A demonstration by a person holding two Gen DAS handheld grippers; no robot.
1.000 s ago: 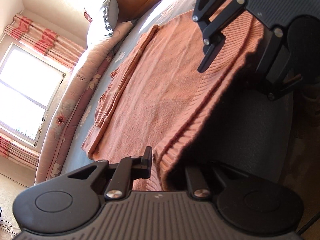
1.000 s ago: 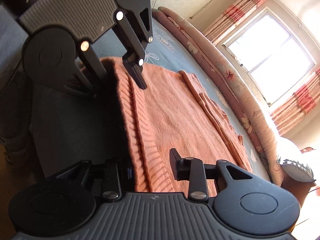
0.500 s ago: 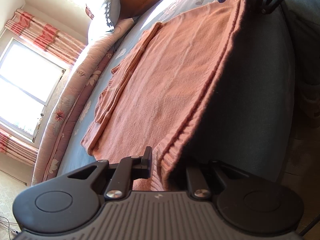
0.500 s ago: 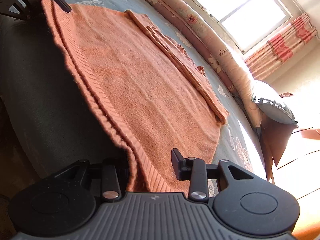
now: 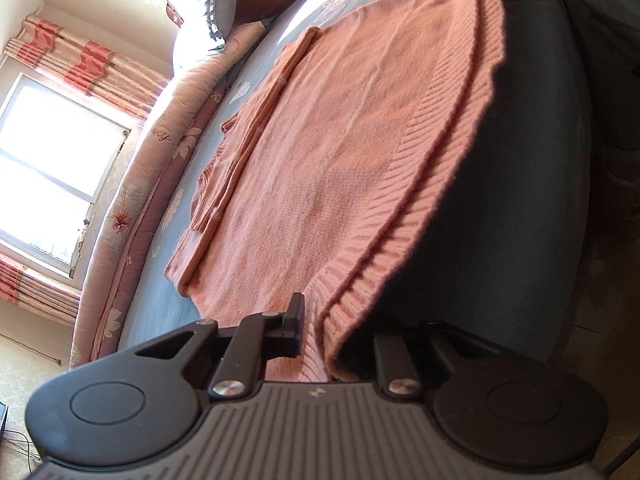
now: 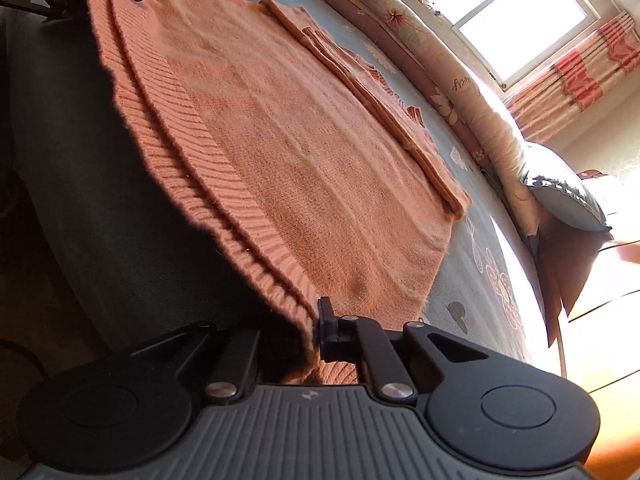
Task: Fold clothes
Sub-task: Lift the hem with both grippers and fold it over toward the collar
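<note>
Both grippers grip the ribbed hem of the orange sweater (image 5: 340, 152). Left gripper (image 5: 336, 336) has its jaws drawn in on one corner of the hem, the knit bunched between them; right gripper (image 6: 304, 336) is clamped the same way on the opposite corner. From those two corners the hem stretches taut in a double ribbed band, lifted just off the near edge of the bed (image 5: 520, 200). Beyond the hem, the sweater lies flat on the blue floral sheet, its sleeves folded in along the far side. Past the sweater runs a rolled floral quilt (image 6: 460, 76), with a pillow (image 6: 568, 196) at one end, near the window (image 6: 500, 8).
</note>
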